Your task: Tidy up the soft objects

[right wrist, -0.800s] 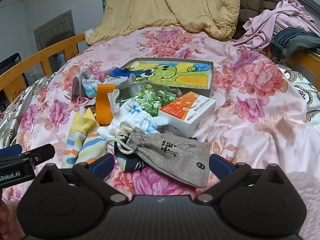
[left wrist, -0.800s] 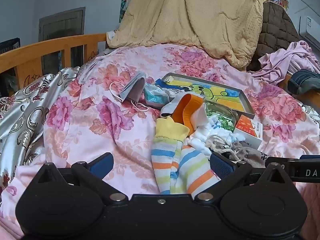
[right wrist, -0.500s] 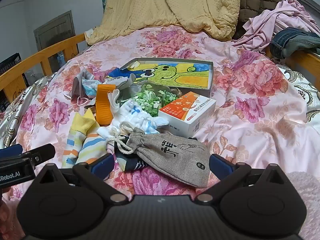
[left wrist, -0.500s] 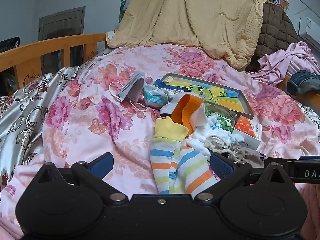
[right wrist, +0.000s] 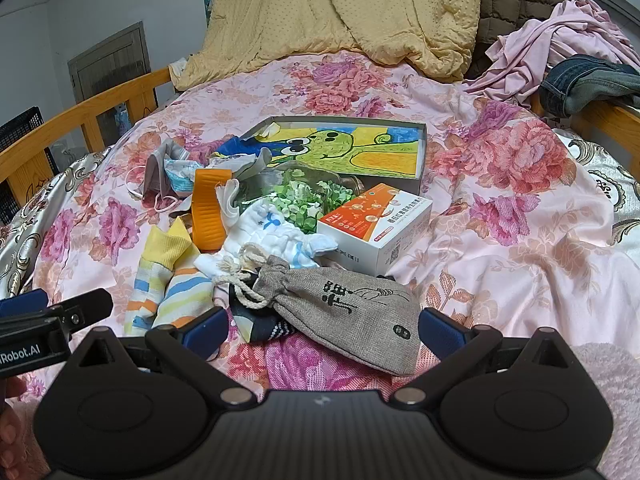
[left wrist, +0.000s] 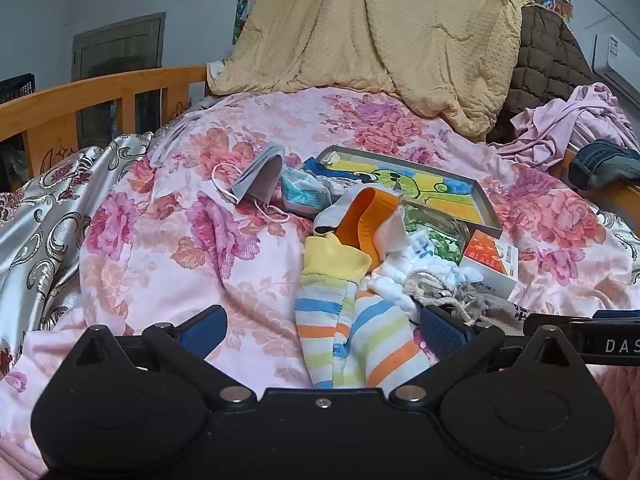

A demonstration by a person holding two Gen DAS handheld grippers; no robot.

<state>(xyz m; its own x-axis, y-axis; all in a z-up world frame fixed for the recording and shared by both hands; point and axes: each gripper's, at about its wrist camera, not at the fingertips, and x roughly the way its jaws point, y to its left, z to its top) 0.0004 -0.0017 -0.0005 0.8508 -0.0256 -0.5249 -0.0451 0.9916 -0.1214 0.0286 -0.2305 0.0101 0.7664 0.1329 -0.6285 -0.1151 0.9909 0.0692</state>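
Note:
A pile of soft things lies on the floral bedspread [left wrist: 240,264]. Striped socks with yellow cuffs [left wrist: 352,320] lie nearest, also in the right wrist view [right wrist: 168,280]. Beside them are an orange sock [right wrist: 206,212], a white baby garment [right wrist: 276,236], a grey drawstring pouch [right wrist: 344,304] and grey face masks [left wrist: 260,178]. My left gripper [left wrist: 322,330] is open, low over the bed, with the striped socks between its fingers. My right gripper [right wrist: 322,330] is open, with the pouch between its fingers.
A shallow box with a cartoon picture [right wrist: 352,148], a clear bag of green bits [right wrist: 308,200] and an orange-white carton [right wrist: 376,224] sit behind the pile. A yellow blanket [left wrist: 380,32], pink clothes [right wrist: 560,44] and jeans [right wrist: 592,80] lie at the back. A wooden rail [left wrist: 80,100] runs left.
Both grippers stay open. The left view has shifted slightly; the right view is nearly unchanged.

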